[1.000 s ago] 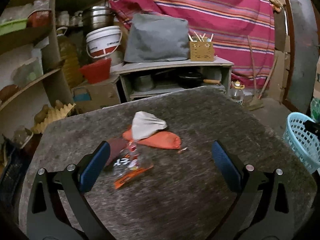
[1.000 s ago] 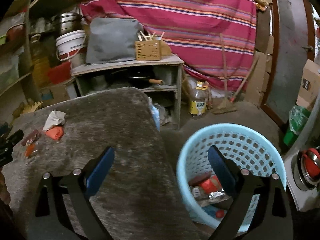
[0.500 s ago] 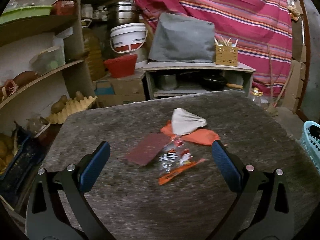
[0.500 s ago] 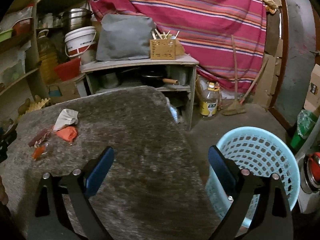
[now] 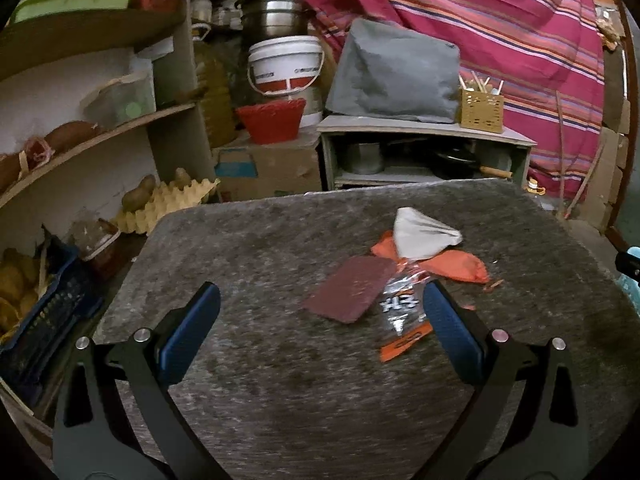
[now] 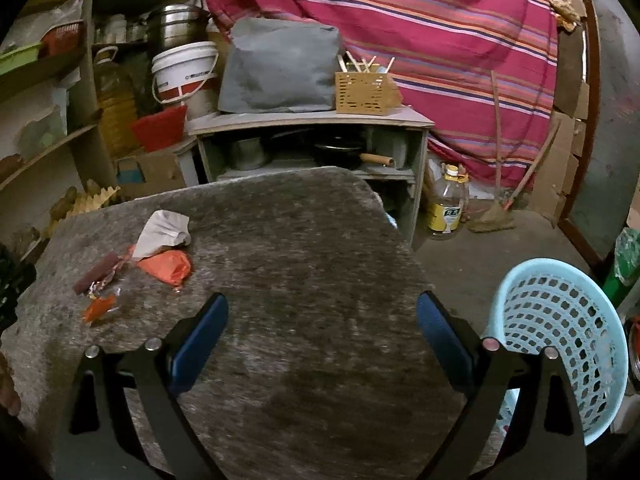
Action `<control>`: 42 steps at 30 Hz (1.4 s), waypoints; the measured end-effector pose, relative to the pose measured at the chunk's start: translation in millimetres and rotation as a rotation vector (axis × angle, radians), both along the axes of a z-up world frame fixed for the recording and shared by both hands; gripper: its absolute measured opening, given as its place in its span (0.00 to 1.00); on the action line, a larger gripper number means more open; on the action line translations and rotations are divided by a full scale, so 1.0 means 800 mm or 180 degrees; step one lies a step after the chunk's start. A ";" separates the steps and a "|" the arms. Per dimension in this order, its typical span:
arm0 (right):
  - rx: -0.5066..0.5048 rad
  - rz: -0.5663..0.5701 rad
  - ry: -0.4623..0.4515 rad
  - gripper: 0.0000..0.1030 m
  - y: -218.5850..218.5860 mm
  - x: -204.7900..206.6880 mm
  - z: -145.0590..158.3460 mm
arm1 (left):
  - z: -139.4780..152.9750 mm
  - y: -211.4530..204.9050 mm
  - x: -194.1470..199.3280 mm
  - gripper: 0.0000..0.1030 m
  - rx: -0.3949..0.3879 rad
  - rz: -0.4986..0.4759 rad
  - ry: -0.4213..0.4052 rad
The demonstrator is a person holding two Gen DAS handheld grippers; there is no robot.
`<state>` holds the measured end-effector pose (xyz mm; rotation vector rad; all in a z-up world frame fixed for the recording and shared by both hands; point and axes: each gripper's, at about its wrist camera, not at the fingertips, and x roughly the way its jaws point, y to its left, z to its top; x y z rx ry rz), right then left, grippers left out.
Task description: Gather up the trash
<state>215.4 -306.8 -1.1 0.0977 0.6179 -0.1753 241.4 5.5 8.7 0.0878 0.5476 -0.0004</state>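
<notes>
Both tongs released, holding nothing. Left tongs (image 5: 320,316) hover low over the bench (image 5: 280,380), trash pile just ahead at the right finger: dark red pad (image 5: 350,294), clear wrapper (image 5: 402,316), orange bag (image 5: 452,266), white paper (image 5: 420,232). Looks lined up for a grab. Right tongs (image 6: 322,328) wait beside the blue basket (image 6: 560,332) on the floor; its contents can't be seen.

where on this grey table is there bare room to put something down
The grey stone table is bare across its near half and its right side, toward the pale blue plastic basket. The far-left part is crowded: crumpled white paper, orange wrapper, dark red flat packet, clear printed wrapper.
</notes>
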 end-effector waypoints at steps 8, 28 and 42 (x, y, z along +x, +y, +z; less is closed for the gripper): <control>-0.0044 0.0053 0.0053 0.90 0.023 0.016 -0.007 | -0.015 0.042 0.015 0.95 -0.0084 0.0154 0.0182; -0.0096 0.0081 0.0259 0.91 0.053 0.054 -0.034 | -0.028 0.033 0.065 0.95 -0.0017 -0.0019 0.0357; -0.0002 0.0169 0.0371 0.91 0.069 0.085 -0.053 | -0.046 0.029 0.114 0.95 -0.0110 -0.0067 0.0643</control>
